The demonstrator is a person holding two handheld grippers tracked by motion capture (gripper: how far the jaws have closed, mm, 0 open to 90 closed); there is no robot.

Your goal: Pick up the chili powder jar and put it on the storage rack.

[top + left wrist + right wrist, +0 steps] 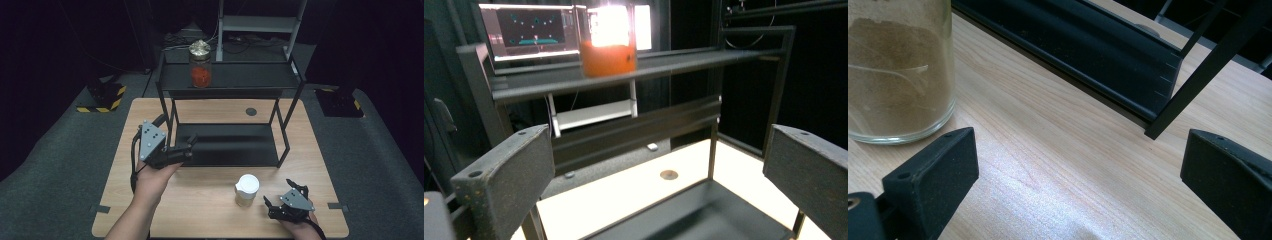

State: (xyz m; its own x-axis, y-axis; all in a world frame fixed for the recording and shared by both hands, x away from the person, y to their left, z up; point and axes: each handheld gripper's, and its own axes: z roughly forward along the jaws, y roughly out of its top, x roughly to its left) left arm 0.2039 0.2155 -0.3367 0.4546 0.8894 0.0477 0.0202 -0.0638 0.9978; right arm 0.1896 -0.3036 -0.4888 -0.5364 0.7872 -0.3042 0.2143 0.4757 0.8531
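Observation:
A black two-tier shelf (235,80) stands at the back of the wooden table (210,200). On its top tier sits a glass jar of red stuff (200,66) with a gold lid; the left gripper view has that jar (608,50) high up and blurred. A white-lidded jar of tan powder (247,190) stands on the table's front part. My left gripper (189,147) hangs open at the lower tier's left end, nothing between its jaws (656,150). My right gripper (278,193) rests open just right of the powder jar (898,75), apart from it.
The lower tier (704,210) lies right ahead of the left gripper. A shelf leg (1198,75) stands on the table near the right gripper. A round grommet (251,111) sits in the table under the shelf. A lit monitor (531,32) glows behind.

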